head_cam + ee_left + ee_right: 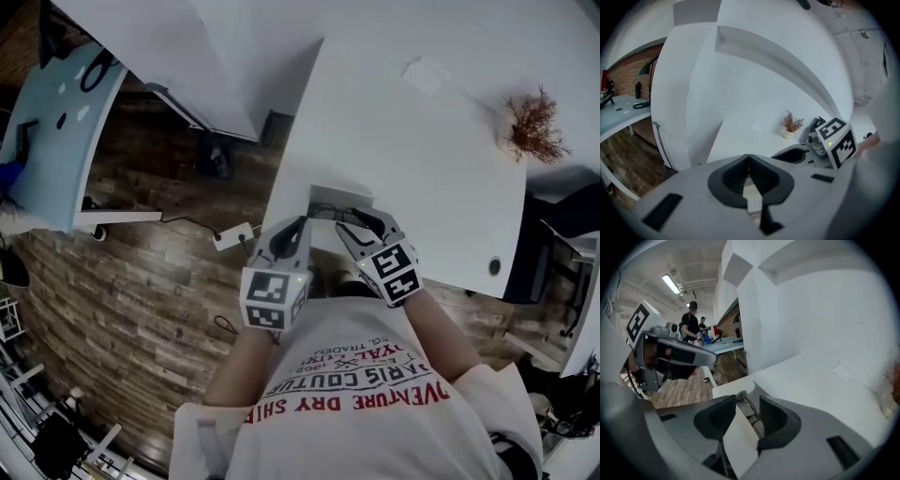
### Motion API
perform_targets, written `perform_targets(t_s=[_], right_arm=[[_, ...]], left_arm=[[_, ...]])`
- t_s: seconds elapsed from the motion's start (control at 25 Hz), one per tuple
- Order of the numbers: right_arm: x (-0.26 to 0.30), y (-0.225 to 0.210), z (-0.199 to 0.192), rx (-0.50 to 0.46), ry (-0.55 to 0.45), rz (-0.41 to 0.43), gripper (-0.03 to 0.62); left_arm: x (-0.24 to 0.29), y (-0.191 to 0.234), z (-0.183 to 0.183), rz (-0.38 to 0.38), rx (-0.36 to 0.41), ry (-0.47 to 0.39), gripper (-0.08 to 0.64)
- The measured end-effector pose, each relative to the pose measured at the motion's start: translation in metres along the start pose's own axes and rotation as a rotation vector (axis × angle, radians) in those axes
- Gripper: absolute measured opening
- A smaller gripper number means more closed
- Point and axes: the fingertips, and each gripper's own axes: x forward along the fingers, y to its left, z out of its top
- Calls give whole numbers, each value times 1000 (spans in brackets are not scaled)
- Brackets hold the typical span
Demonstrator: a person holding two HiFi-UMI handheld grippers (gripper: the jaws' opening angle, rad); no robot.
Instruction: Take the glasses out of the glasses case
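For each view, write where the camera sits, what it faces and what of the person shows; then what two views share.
Head view: on the head, steeply down at white table, glasses case, left gripper, right gripper; shirt shows.
Left gripper view: along its closed jaws, toward the dried plant.
Right gripper view: along its parted jaws, at the glasses.
Shared: dried plant, head and left gripper views.
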Motion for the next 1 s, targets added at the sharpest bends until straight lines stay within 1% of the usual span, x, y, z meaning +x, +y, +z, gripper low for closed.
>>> perform_targets(t_s=[0.08, 0.2, 0.36, 0.52, 0.6, 0.8, 1.0], right_arm=[[14, 3, -9, -38, 69, 34, 164], [27, 2, -20, -100, 146, 79, 164], [40, -6, -32, -168, 224, 115, 152], [52, -13, -42, -229, 278, 144, 135], [56, -14, -46, -261, 300, 155, 119], [63, -11, -54, -369, 325, 188, 52], [63, -11, -54, -463, 316, 198, 27]], left_arm=[[2, 4, -5, 3, -25, 10, 8], [3, 7, -14, 12, -56, 34, 8], [9, 10, -26, 32, -92, 58, 8], [15, 13, -38, 57, -124, 82, 8], [16, 14, -46, 68, -137, 95, 8], [17, 18, -57, 105, -174, 108, 8], [17, 18, -59, 125, -195, 106, 8]])
